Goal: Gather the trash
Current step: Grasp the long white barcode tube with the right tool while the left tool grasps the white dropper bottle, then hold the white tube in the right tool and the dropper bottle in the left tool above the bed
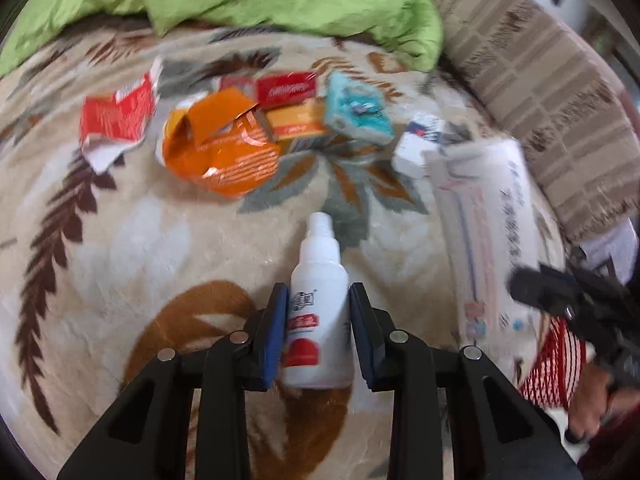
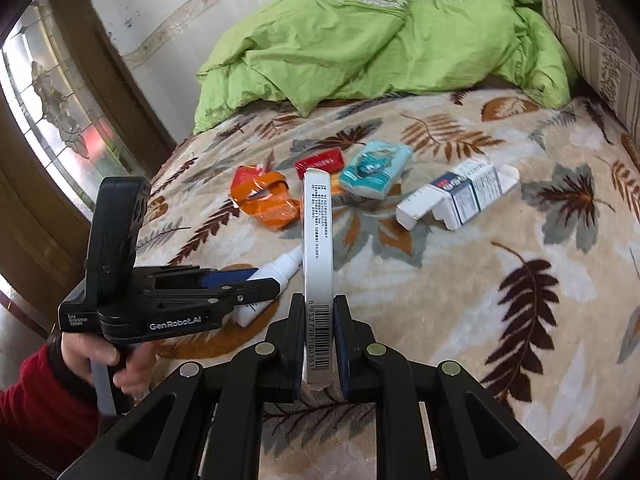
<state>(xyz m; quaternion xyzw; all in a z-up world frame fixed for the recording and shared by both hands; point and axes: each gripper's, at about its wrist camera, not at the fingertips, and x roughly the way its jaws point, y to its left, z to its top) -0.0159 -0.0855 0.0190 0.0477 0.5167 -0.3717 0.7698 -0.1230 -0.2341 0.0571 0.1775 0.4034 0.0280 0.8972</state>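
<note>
Left wrist view has your left gripper (image 1: 318,334) wrapped around the white spray bottle (image 1: 318,312) lying on the leaf-print blanket (image 1: 120,260), nozzle pointing away past the fingertips; I can't tell if the pads are biting yet. Your right gripper (image 2: 319,340) is clamped on the edge of a flat white box (image 2: 318,264), lifted off the bed. So you're mid-pickup, I'd say. Next: squeeze firmly, lift straight up. Beyond the jaws wait the orange wrapper (image 1: 224,152), teal tissue pack (image 1: 356,108) and open carton (image 2: 456,196).
</note>
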